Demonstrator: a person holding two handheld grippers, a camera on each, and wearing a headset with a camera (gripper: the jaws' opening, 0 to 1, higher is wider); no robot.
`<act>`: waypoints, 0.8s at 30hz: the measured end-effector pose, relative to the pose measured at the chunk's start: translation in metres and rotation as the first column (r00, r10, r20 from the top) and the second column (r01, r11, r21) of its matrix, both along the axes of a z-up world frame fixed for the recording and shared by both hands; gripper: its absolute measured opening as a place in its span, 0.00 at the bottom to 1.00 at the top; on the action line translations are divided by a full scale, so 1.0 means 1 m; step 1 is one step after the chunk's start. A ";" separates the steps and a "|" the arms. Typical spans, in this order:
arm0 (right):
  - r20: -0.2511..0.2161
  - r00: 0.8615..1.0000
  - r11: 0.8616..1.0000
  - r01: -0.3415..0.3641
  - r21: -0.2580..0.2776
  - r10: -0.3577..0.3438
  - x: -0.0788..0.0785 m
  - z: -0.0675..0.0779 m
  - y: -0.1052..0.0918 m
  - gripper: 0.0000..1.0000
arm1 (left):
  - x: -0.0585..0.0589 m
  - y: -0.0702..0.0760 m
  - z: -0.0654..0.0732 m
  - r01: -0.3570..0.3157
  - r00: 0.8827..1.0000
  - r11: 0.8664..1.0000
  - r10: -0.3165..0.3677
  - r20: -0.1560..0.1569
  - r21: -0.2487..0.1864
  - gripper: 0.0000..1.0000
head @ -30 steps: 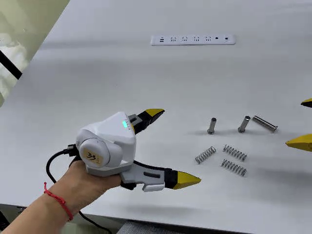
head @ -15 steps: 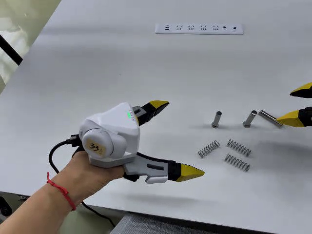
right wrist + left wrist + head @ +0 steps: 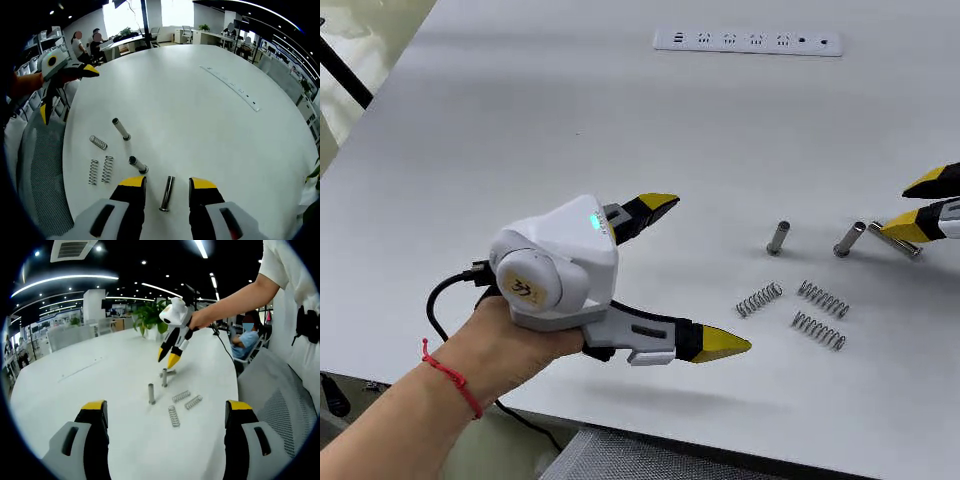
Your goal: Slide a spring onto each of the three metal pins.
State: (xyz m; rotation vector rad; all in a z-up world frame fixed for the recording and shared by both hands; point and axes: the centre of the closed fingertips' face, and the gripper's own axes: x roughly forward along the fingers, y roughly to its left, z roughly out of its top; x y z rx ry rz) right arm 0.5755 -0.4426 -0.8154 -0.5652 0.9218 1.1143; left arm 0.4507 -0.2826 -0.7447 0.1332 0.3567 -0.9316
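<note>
White power strip well beyond pins

Ref lying pin | my right gripper straddles it, gap either side | nearest upright pin just beside it, second upright pin past that | springs near both | table from it toward power strip open for me

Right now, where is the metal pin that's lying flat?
In the head view the lying pin sits at the white table's right, just beyond an upright pin; the right gripper view shows it framed between the open right tongs.
</note>
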 end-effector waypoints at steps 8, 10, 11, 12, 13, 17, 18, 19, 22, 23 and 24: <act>-0.044 0.999 0.998 0.011 -0.059 -0.014 0.005 -0.016 -0.002 0.23 | 0.004 0.001 0.003 -0.012 1.000 1.000 0.012 0.005 -0.013 0.97; -0.050 0.999 0.998 0.012 -0.064 -0.015 0.006 -0.019 -0.001 0.22 | 0.005 0.002 0.003 -0.015 1.000 1.000 0.015 0.005 -0.016 0.97; -0.052 0.999 0.998 0.012 -0.067 -0.016 0.006 -0.020 0.000 0.22 | 0.005 0.002 0.003 -0.016 1.000 1.000 0.016 0.003 -0.019 0.96; -0.056 0.998 0.997 0.014 -0.071 -0.018 0.006 -0.021 0.000 0.21 | 0.005 0.002 0.003 -0.016 1.000 1.000 0.016 0.003 -0.019 0.96; -0.060 0.998 0.997 0.013 -0.076 -0.018 0.006 -0.023 0.001 0.20 | 0.005 0.002 0.002 -0.016 1.000 1.000 0.016 0.003 -0.019 0.96; -0.073 0.997 0.996 0.006 -0.094 -0.013 0.004 -0.028 0.002 0.17 | 0.005 0.002 0.002 -0.016 1.000 1.000 0.016 0.002 -0.023 0.96; -0.079 0.997 0.995 0.006 -0.098 -0.014 0.004 -0.030 0.002 0.17 | 0.005 0.002 0.002 -0.017 1.000 1.000 0.017 0.001 -0.024 0.96; -0.082 0.997 0.995 0.006 -0.102 -0.014 0.004 -0.030 0.002 0.17 | 0.005 0.002 0.002 -0.018 1.000 1.000 0.018 0.000 -0.025 0.96; -0.090 0.996 0.994 0.003 -0.105 -0.013 0.003 -0.032 0.004 0.15 | 0.006 0.002 0.002 -0.019 1.000 0.999 0.019 0.000 -0.027 0.96; -0.092 0.996 0.994 0.002 -0.107 -0.012 0.003 -0.033 0.004 0.15 | 0.006 0.002 0.002 -0.020 1.000 0.999 0.020 -0.001 -0.028 0.96; -0.094 0.996 0.994 0.002 -0.110 -0.013 0.003 -0.033 0.004 0.14 | 0.006 0.002 0.002 -0.019 1.000 0.999 0.019 -0.002 -0.028 0.96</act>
